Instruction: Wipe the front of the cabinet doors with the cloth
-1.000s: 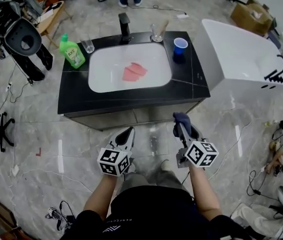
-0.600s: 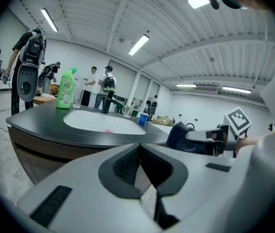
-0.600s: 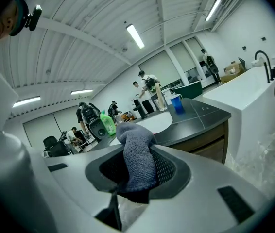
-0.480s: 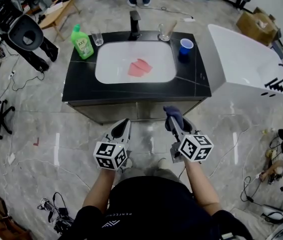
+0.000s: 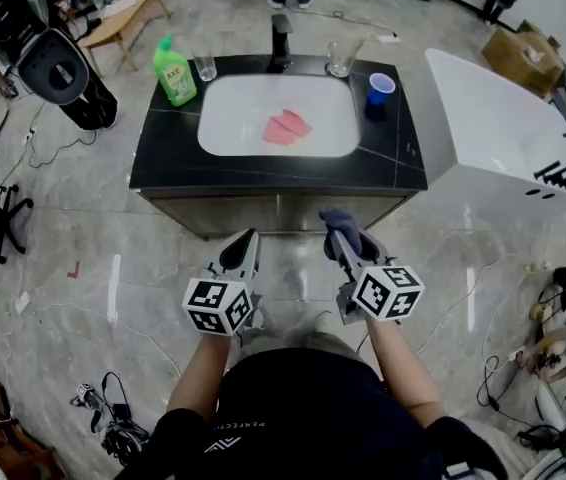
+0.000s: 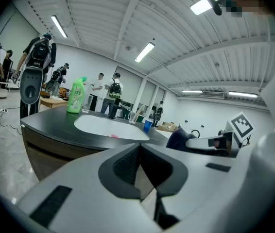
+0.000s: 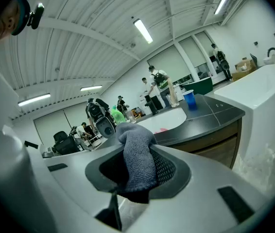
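Up close, the cloth (image 7: 137,161) shows a soft, nubby grey weave against the ribbed dark rubber pads (image 7: 166,169) of the matt grey plastic right gripper (image 7: 140,142). The countertop (image 5: 163,163) gleams like polished black stone. The basin (image 5: 228,118) is glossy white, the cabinet doors (image 5: 213,213) dull brown and wood-look, the floor (image 5: 73,238) shiny marble-look.
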